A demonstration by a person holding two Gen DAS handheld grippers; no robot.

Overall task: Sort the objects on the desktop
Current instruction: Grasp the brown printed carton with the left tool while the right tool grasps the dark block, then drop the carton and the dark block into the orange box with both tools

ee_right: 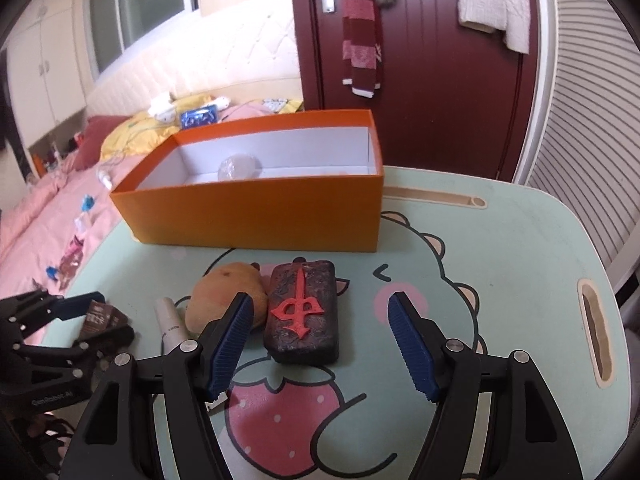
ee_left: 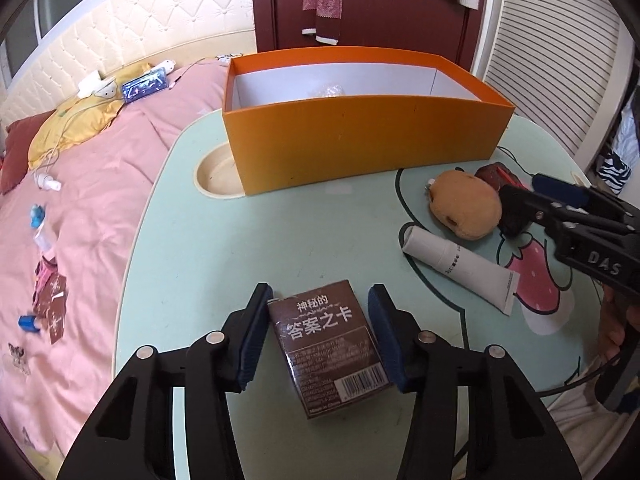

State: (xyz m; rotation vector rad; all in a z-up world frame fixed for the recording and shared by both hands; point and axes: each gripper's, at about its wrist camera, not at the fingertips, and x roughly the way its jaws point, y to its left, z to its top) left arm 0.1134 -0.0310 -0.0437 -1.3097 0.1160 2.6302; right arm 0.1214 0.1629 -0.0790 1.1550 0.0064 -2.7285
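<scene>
A brown card box (ee_left: 332, 346) with white Chinese print lies on the green table between the open fingers of my left gripper (ee_left: 320, 336); the left pad is at its edge, the right pad stands apart. My right gripper (ee_right: 320, 344) is open, around the near end of a dark block with a red symbol (ee_right: 303, 316). A tan potato-shaped toy (ee_right: 224, 300) and a white tube (ee_left: 460, 266) lie beside the block. An open orange box (ee_right: 260, 208) stands at the far side, with a clear wrapped ball (ee_right: 239, 166) inside.
The table (ee_right: 500, 264) has a cartoon print, a cup recess (ee_left: 216, 172) at the left and a slot (ee_right: 596, 336) at the right. A pink bed (ee_left: 88, 216) with scattered small items lies to the left. A dark red door (ee_right: 420, 60) stands behind.
</scene>
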